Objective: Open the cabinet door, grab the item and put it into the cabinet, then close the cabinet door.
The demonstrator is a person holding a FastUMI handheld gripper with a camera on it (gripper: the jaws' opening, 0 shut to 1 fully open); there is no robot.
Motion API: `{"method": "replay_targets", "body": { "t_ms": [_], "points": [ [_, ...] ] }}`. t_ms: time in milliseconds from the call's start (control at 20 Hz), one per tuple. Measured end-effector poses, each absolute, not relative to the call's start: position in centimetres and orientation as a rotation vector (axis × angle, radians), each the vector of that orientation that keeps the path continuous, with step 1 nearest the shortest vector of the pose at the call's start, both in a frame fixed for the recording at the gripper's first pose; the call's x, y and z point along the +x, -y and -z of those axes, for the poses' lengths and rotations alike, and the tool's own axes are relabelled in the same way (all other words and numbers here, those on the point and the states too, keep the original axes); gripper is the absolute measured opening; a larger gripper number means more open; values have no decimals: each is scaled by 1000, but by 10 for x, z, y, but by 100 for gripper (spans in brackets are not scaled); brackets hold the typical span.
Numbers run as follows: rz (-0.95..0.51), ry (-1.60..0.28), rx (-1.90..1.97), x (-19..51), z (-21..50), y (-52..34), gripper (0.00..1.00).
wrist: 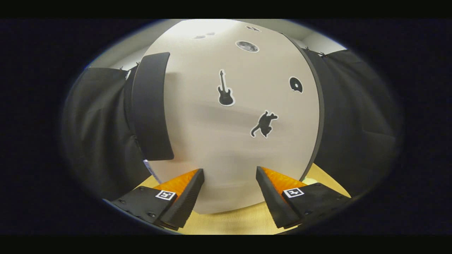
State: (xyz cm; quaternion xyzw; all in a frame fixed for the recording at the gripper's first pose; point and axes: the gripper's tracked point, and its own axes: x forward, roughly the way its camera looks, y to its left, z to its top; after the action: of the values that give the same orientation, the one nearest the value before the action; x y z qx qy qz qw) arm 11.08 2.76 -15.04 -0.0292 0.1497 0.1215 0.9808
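Gripper view has the cabinet door (226,141) filling the middle of the frame, pale and smooth, standing on a light wooden table (226,222); stickers dotted over it, a guitar sticker (225,89) upper centre, a cat sticker (264,124) just right of centre, a moon sticker (247,46) near the top and a round one (296,84) toward the right edge. The dark handle (151,106) runs tall and vertical along the door's left side, upper left of the fingers. The gripper (229,183) at the bottom of the frame is spread wide with nothing between the fingers, pointed at the bare lower part of the door, quite close to it; can't tell if the tips actually touch.

Door looks closed from here, so I'd say we're on step one, opening it; best bet is to swing left and up to that handle, get one finger behind it rather than pinching the flat panel, then pull in an arc about the hinge side; I'd guess hinges are on the right, can't confirm. No sign of the item to stash from this angle.
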Motion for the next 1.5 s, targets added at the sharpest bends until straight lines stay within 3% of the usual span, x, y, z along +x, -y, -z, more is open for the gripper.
{"method": "replay_targets", "body": {
  "t_ms": [950, 1500],
  "points": [
    [-32, -149, -21, 12, 63, 40, 96],
    [-48, -115, -17, -5, 44, 38, 96]
  ]
}}
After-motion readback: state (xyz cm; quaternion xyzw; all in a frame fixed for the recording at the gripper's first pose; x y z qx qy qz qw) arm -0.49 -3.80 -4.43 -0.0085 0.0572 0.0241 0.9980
